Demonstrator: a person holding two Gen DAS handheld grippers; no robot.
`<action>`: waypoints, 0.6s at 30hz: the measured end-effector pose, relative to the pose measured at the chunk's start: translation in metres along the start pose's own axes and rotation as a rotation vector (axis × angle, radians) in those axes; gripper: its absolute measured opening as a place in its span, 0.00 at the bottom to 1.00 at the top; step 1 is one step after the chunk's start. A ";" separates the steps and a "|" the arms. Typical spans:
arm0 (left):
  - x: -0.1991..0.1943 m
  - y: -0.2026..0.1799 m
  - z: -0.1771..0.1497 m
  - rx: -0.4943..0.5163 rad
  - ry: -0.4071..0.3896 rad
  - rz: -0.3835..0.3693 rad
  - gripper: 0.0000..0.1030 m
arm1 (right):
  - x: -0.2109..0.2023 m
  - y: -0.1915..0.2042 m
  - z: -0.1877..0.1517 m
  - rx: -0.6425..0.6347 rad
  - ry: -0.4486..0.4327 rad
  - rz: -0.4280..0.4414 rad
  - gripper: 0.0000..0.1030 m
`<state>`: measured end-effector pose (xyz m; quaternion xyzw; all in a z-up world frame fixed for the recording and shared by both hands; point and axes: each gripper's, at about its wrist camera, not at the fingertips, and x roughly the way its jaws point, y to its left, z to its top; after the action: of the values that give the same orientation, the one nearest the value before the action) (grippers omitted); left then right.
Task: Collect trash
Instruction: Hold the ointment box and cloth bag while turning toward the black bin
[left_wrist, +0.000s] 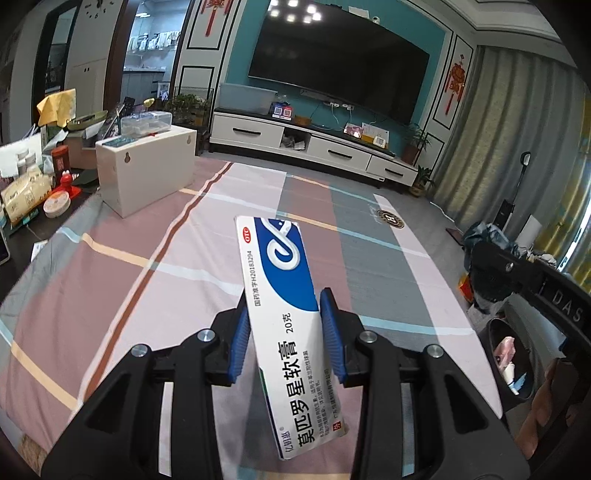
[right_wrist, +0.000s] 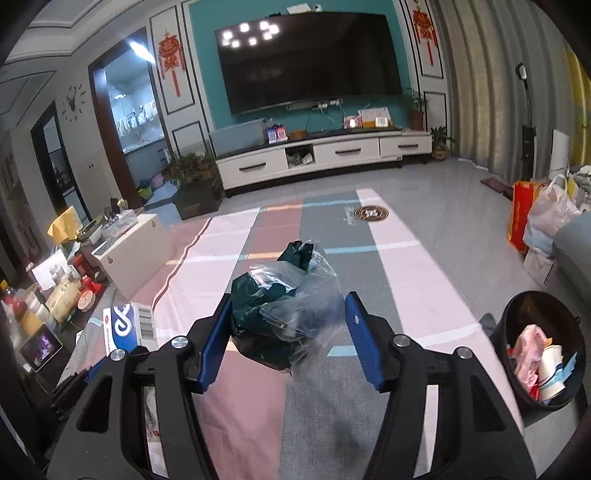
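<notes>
My left gripper (left_wrist: 283, 325) is shut on a long white and blue ointment box (left_wrist: 284, 295), held above the striped cloth; the box also shows at the left of the right wrist view (right_wrist: 127, 326). My right gripper (right_wrist: 288, 325) is closed around a crumpled bundle of clear and dark green plastic bags (right_wrist: 284, 306); the left pad touches it, while the right pad (right_wrist: 364, 339) meets only thin clear film. A black trash bin (right_wrist: 541, 347) with paper trash inside stands on the floor at the right, and its rim shows in the left wrist view (left_wrist: 517, 354).
A striped pink, grey and white cloth (left_wrist: 166, 280) covers the table. A white box (left_wrist: 147, 170) stands at its far left. A cluttered side table (right_wrist: 48, 302) lies further left. Bags (right_wrist: 543, 218) stand on the floor to the right.
</notes>
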<state>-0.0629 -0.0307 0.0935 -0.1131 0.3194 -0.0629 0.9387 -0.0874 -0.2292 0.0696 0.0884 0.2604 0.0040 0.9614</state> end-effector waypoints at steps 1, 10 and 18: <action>-0.001 0.001 -0.002 -0.016 0.004 -0.005 0.36 | -0.002 -0.001 0.001 -0.001 -0.010 -0.003 0.59; 0.015 0.010 -0.016 -0.037 0.041 0.032 0.36 | 0.009 -0.006 -0.006 -0.001 0.023 -0.009 0.59; 0.019 0.014 -0.019 -0.037 0.053 0.027 0.36 | 0.021 -0.006 -0.010 -0.002 0.055 -0.018 0.59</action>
<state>-0.0590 -0.0242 0.0646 -0.1244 0.3468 -0.0471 0.9285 -0.0742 -0.2319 0.0496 0.0851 0.2877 -0.0020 0.9539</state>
